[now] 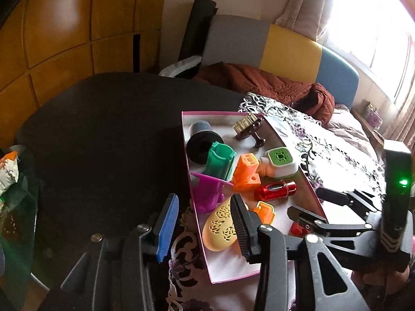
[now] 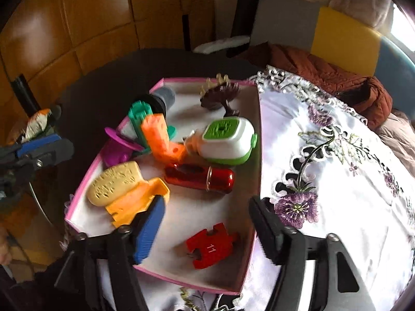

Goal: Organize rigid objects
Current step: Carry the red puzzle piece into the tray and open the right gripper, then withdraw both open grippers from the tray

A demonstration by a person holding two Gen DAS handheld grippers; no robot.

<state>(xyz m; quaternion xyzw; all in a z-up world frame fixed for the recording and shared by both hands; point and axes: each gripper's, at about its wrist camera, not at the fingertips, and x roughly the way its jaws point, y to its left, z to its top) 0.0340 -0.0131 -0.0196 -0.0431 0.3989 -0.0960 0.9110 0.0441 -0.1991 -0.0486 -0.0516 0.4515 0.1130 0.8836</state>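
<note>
A pink-rimmed box (image 1: 185,134) (image 2: 77,199) with a white floor holds several toys: a red cylinder (image 2: 199,178), a green and white case (image 2: 228,140), an orange block (image 2: 160,140), a yellow oval piece (image 1: 220,228) and an orange flat piece (image 2: 137,199). A red puzzle piece (image 2: 210,246) marked 11 lies flat on the box floor. My right gripper (image 2: 207,230) hovers open over it, pads clear of it. My left gripper (image 1: 203,229) is open astride the box's left wall, its black finger (image 1: 240,229) over the yellow piece.
The box sits on a white embroidered cloth (image 2: 324,155) over a dark round table (image 1: 103,129). A bed with a brown quilt (image 1: 272,85) lies behind. A glass side table with a snack bag (image 1: 7,171) stands at the left, and wooden cupboards (image 1: 64,26) line the back.
</note>
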